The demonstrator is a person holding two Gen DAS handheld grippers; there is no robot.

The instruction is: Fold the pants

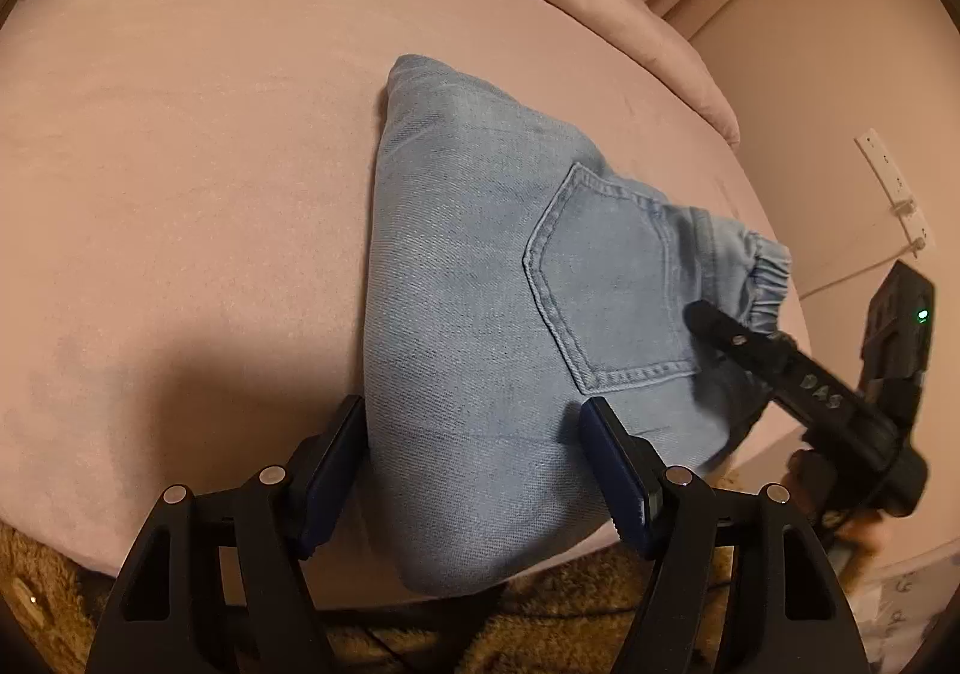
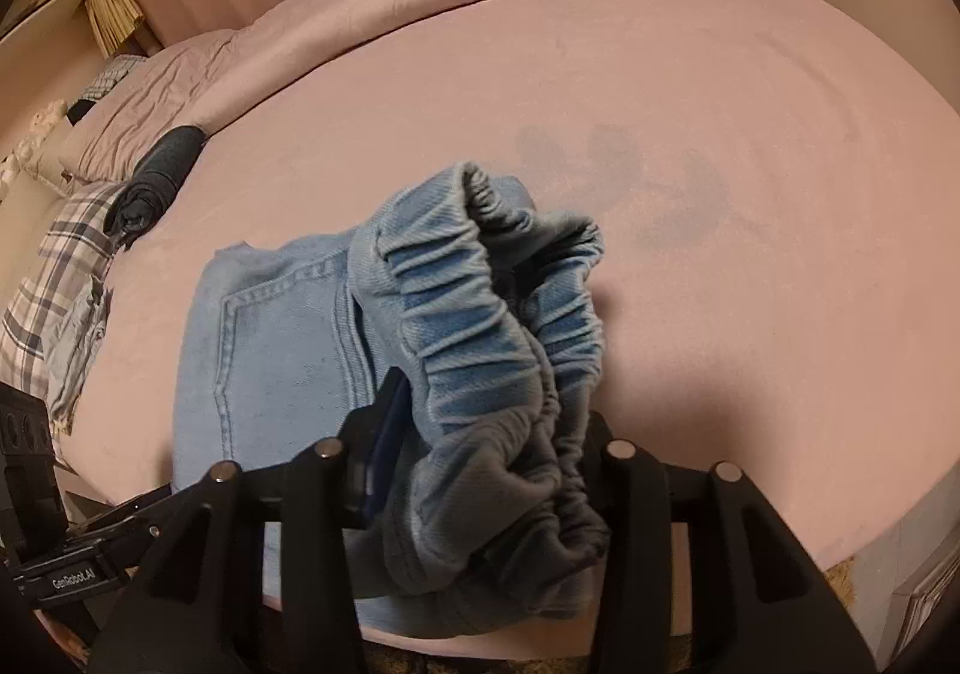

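Now the waistband is held, mid-fold.
The right gripper [image 2: 474,470] pinches the elastic waistband [image 2: 474,326] of the pants [image 1: 480,266]; the left gripper [image 1: 474,470] stands wide, its fingers straddling the near edge, gripping nothing. The pants lie half-folded near the pink bed's [image 1: 180,164] edge. Best carry the waistband level and keep the edges lined up.

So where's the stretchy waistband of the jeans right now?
The waistband is bunched up in the right gripper, lifted above the pink bed. In the left wrist view it sits at the right end of the jeans.
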